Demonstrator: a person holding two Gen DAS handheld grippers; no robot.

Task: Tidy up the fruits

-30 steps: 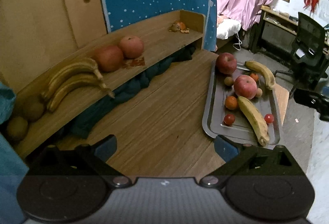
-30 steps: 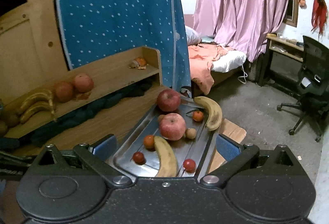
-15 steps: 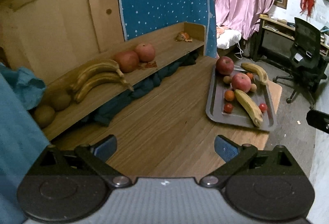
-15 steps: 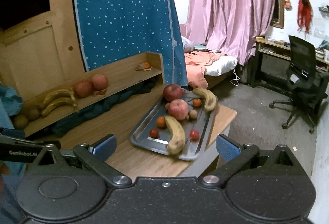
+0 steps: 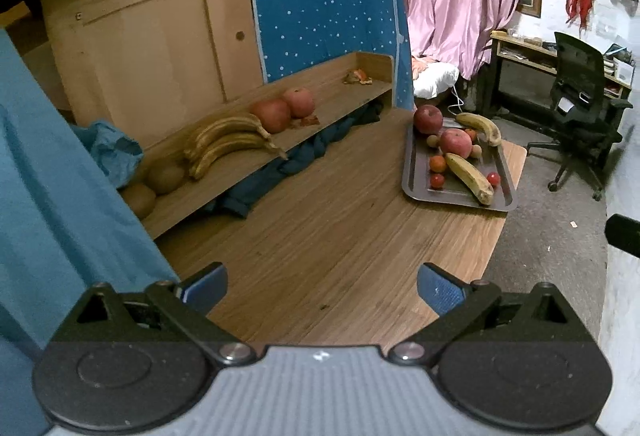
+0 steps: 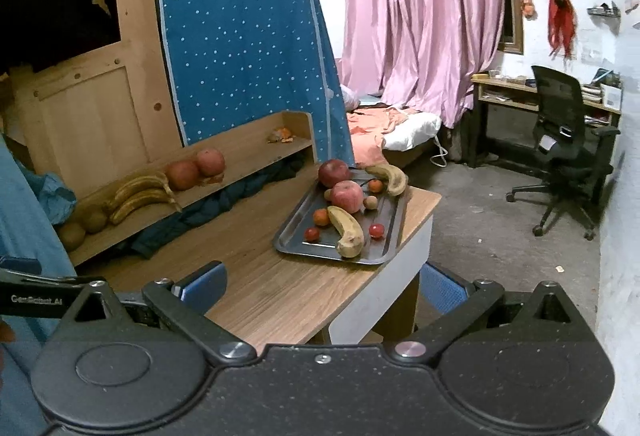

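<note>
Both claws spread and empty, fruit tray point(image 6: 382, 251) well ahead of right claw point(image 6: 322, 286), left claw point(image 5: 322, 286)

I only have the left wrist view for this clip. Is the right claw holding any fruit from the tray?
Observer: No. The right claw is open with nothing between its fingers, and it hangs short of the dark metal tray.
Reviewer: What is below the table edge on that side?
Observer: A white side panel runs under the wooden tabletop, with open space beneath it.
</note>
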